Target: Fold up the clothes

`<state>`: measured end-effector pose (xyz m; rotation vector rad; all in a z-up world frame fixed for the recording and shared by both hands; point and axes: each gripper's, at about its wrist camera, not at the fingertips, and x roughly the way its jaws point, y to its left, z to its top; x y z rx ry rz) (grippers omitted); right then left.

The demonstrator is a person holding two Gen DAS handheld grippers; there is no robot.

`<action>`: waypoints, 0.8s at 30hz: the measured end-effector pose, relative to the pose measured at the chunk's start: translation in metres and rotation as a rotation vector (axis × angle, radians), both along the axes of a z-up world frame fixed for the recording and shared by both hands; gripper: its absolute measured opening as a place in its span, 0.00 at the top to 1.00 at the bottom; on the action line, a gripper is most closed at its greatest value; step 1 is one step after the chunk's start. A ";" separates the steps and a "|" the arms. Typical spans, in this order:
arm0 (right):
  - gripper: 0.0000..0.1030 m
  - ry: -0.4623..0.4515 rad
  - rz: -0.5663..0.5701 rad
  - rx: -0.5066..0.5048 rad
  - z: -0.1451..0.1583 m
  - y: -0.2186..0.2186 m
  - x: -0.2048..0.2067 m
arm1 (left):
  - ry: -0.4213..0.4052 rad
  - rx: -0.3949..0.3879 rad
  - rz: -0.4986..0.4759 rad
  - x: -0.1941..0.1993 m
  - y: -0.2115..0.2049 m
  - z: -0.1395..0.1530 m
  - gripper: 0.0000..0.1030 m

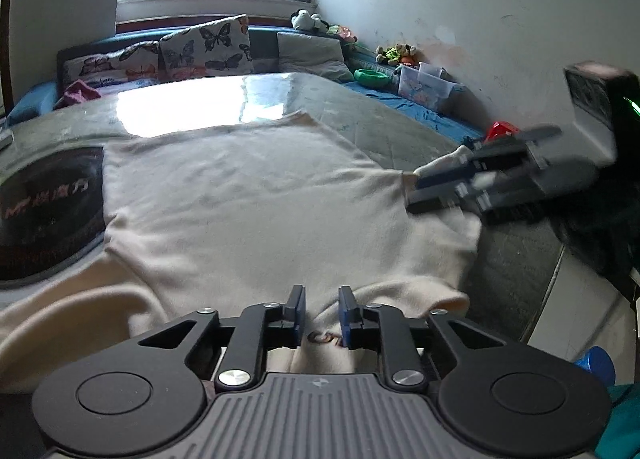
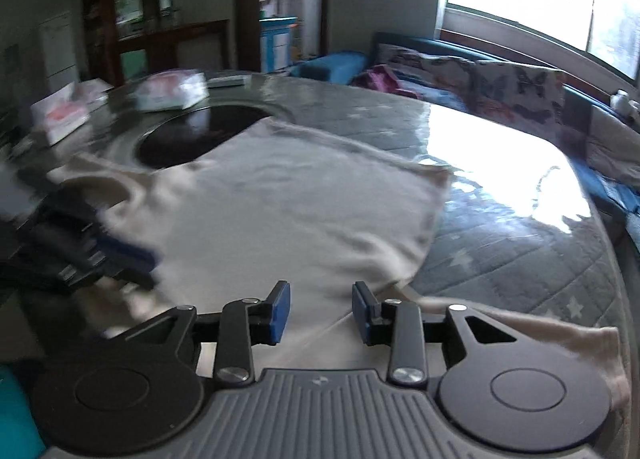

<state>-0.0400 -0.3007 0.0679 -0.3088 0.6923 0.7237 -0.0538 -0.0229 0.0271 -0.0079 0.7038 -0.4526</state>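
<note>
- Both grippers, left gripper [image 1: 322,313] and right gripper [image 2: 320,313], have let go; nothing sits between their blue pads.
- Cream shirt [image 1: 248,195] lies spread flat near the table [image 1: 380,115] front edge.
- Sleeves look unfolded; most folding seems left.

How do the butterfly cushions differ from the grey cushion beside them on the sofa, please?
The butterfly cushions are pale with dark and orange butterfly prints; the grey cushion is plain. The butterfly cushions number at least two, side by side; the grey cushion is single. All lean against the sofa back under the window.
</note>
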 end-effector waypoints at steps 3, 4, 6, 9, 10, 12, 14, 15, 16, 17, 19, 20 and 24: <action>0.66 0.010 0.017 -0.037 -0.005 -0.001 -0.015 | -0.026 -0.003 -0.028 0.002 -0.010 0.008 0.75; 0.66 0.015 0.008 -0.054 -0.008 -0.003 -0.017 | -0.031 -0.004 -0.040 0.003 -0.015 0.010 0.75; 0.66 0.036 -0.012 -0.056 -0.012 -0.010 -0.020 | -0.039 -0.008 -0.062 0.006 -0.024 0.011 0.75; 0.65 0.068 -0.045 -0.008 -0.008 -0.025 -0.021 | -0.038 -0.015 -0.090 0.011 -0.037 0.011 0.75; 0.65 0.065 -0.067 0.005 -0.005 -0.032 -0.020 | -0.034 -0.016 -0.097 0.012 -0.041 0.009 0.75; 0.65 0.044 -0.118 0.011 -0.001 -0.045 -0.015 | -0.026 -0.017 -0.117 0.013 -0.049 0.006 0.75; 0.65 0.038 -0.191 0.024 0.001 -0.062 -0.003 | -0.016 -0.017 -0.138 0.012 -0.056 0.003 0.75; 0.65 0.032 -0.231 0.025 0.001 -0.071 0.004 | -0.010 -0.015 -0.145 0.011 -0.058 0.001 0.75; 0.65 0.021 -0.269 0.015 0.000 -0.080 0.011 | -0.005 -0.014 -0.152 0.010 -0.060 -0.001 0.75; 0.65 0.011 -0.307 0.006 -0.002 -0.088 0.017 | 0.000 -0.013 -0.157 0.008 -0.062 -0.003 0.75; 0.65 0.006 -0.372 -0.002 -0.005 -0.103 0.031 | 0.008 -0.012 -0.164 0.006 -0.064 -0.005 0.75; 0.65 0.007 -0.396 -0.005 -0.008 -0.109 0.036 | 0.009 -0.012 -0.165 0.005 -0.064 -0.006 0.74; 0.64 0.019 -0.506 -0.022 -0.021 -0.137 0.055 | 0.014 -0.021 -0.166 0.003 -0.065 -0.008 0.72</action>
